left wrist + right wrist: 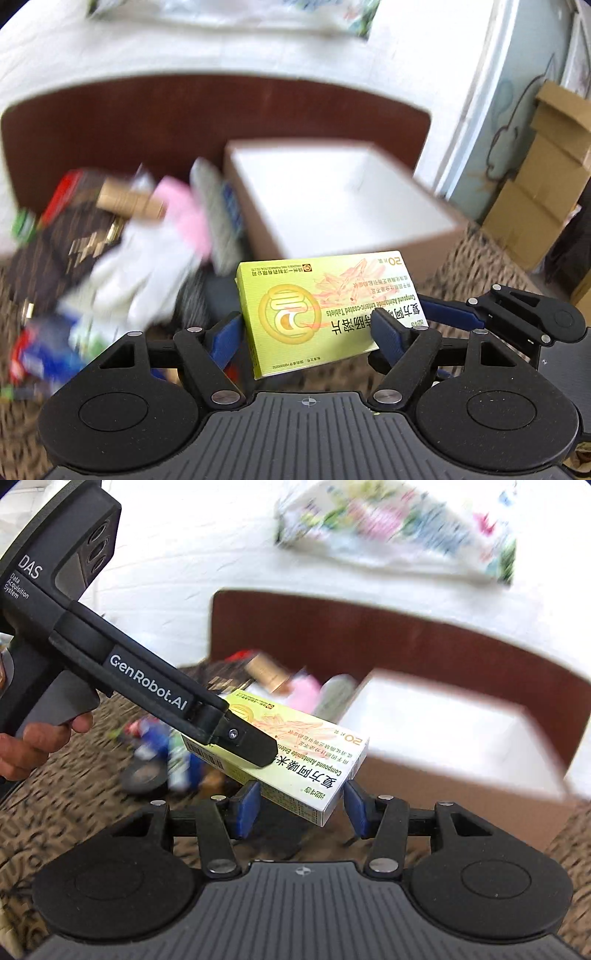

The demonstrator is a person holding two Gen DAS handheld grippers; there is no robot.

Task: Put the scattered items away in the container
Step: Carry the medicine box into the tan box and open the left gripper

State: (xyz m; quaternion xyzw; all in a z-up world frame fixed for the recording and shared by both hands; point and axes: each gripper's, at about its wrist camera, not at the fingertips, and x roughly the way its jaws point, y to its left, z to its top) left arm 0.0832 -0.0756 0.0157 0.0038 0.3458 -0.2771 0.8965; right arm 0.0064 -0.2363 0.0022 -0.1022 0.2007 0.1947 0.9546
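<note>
Cardboard tablet box [325,314], light, stiff, crushable, slick faces; pinched across its width by left gripper [314,332], lifted near white container [332,199]. Right gripper [301,808] spread around the corner, not visibly pinching. Hold flat faces gently.

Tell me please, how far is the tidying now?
Done: nothing visible; the box shows only its white inside. In hand: the left tongs grip the yellow-green tablet carton above the mat, near the box; the right tongs are open beside its end. Left: the blurred pile of items next to the box.
</note>
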